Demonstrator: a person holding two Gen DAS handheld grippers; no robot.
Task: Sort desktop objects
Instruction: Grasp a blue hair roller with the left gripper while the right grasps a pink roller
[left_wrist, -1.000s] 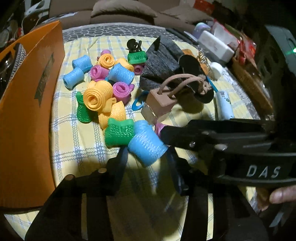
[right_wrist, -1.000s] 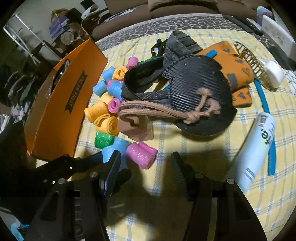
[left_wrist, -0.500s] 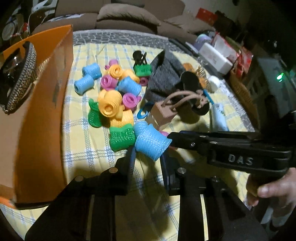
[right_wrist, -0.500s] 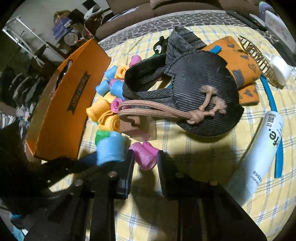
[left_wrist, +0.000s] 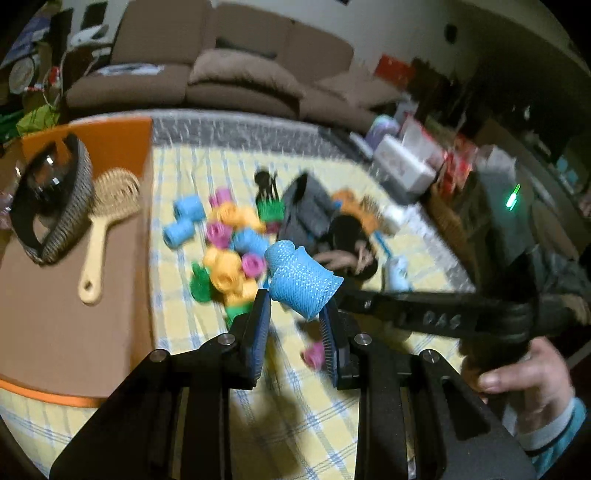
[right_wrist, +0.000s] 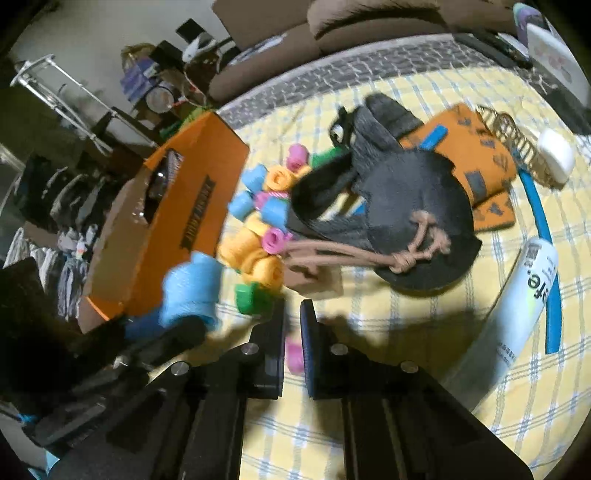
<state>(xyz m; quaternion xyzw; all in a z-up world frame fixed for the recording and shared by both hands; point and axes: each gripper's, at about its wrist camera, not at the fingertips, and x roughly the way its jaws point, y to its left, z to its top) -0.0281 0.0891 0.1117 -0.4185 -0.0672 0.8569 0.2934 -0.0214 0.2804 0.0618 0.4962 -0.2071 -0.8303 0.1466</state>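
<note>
My left gripper (left_wrist: 295, 314) is shut on a blue mesh hair roller (left_wrist: 301, 280) and holds it above the yellow checked cloth (left_wrist: 295, 424). The same roller (right_wrist: 192, 291) shows at the lower left of the right wrist view, in front of the orange box (right_wrist: 177, 229). My right gripper (right_wrist: 291, 314) is shut on a pink roller (right_wrist: 293, 354) that sits low between its jaws. A pile of blue, pink, yellow and green rollers (right_wrist: 258, 236) lies just beyond both grippers. The right gripper's body (left_wrist: 424, 314) crosses the left wrist view, held by a hand (left_wrist: 524, 376).
The orange box (left_wrist: 110, 127) at the left holds a hairbrush (left_wrist: 107, 206) and a dark woven case (left_wrist: 51, 206). A dark drawstring pouch (right_wrist: 406, 206), an orange cloth (right_wrist: 476, 155), a white tube (right_wrist: 524, 295) and a blue band (right_wrist: 543, 229) lie to the right.
The left gripper closed on the blue roller and lifted it off the cloth, swinging towards the box. The right gripper's jaws closed on the pink roller.
</note>
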